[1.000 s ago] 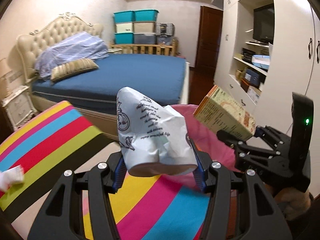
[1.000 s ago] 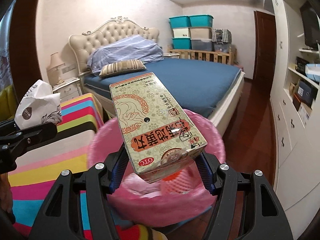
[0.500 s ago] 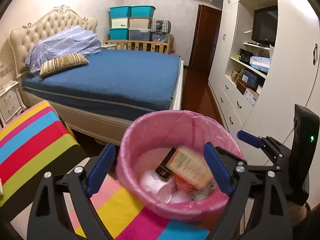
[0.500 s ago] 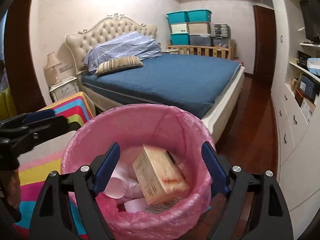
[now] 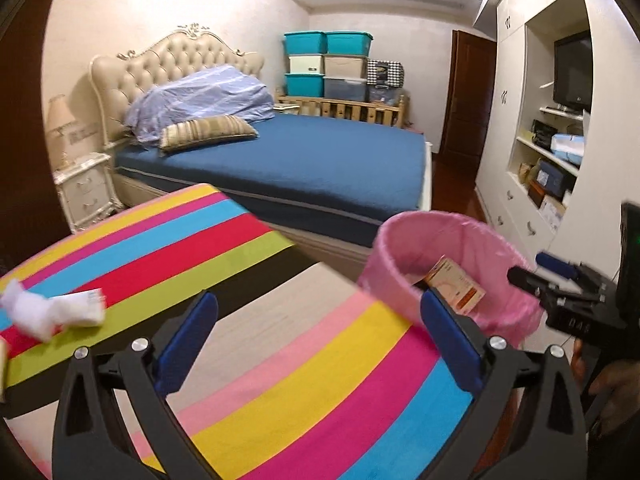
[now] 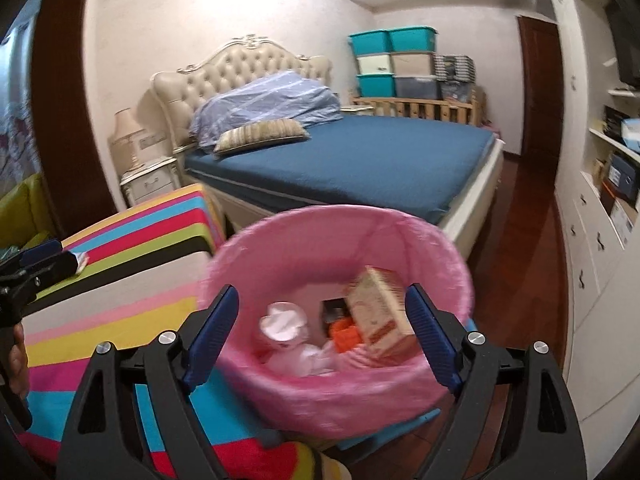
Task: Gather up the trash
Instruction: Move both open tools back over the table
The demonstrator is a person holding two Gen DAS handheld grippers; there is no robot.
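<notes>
A pink-lined trash bin (image 6: 424,236) stands by the bed; it also shows in the left wrist view (image 5: 400,240). Inside lie a tan medicine box (image 6: 380,316), a crumpled white paper bag (image 6: 284,324) and orange scraps. My right gripper (image 6: 320,320) is open and empty just above the bin's near rim. My left gripper (image 5: 316,332) is open and empty over the striped cloth, left of the bin. Crumpled white tissue (image 5: 36,312) and a small white packet (image 5: 86,308) lie on the striped surface (image 5: 160,248) at the far left.
A bed with a blue cover (image 5: 320,160) lies behind the bin. A white nightstand (image 5: 84,188) stands to the left. White cabinets with shelves (image 5: 552,160) line the right wall. Dark wood floor (image 6: 524,240) runs between bed and cabinets.
Both grippers opened and dropped the paper bag and the medicine box into the bin. My left gripper has since swung left, away from the bin, bringing the tissue into view.
</notes>
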